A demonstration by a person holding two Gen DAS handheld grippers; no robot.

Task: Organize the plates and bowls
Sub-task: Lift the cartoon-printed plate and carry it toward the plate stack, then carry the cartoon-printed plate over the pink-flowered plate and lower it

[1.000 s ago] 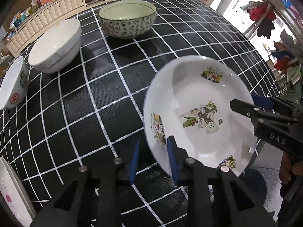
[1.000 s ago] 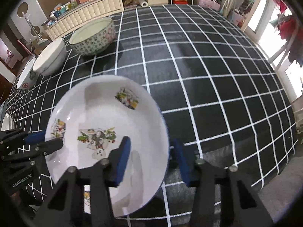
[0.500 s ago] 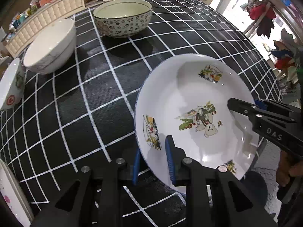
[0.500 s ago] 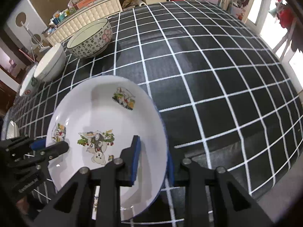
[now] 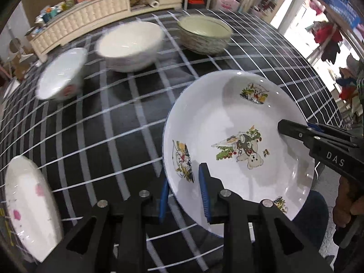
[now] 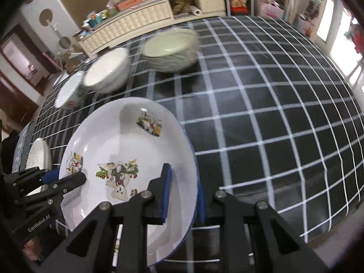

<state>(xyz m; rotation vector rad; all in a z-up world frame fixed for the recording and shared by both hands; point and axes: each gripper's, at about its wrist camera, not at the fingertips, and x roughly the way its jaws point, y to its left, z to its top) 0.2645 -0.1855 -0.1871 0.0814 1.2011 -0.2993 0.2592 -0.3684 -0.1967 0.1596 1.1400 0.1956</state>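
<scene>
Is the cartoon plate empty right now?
Empty: the cartoon plate shows only printed pictures, with left gripper and right gripper clamped on opposite rims.

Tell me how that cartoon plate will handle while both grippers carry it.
The cartoon plate looks like rigid, glazed ceramic, so probably slippery and breakable. The left gripper and right gripper pinch opposite rim edges, so it may tilt if either loosens.

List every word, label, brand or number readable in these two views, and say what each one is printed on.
"DAS": white letters on the black body of the right tool, seen from the left wrist camera.
"GenRobot.AI": white letters on the black body of the left tool, seen from the right wrist camera.
The cartoon plate carries pictures only, no text.
The small bowl has a red mark, too blurred to read.
Items on the far shelf are too small to read.
</scene>
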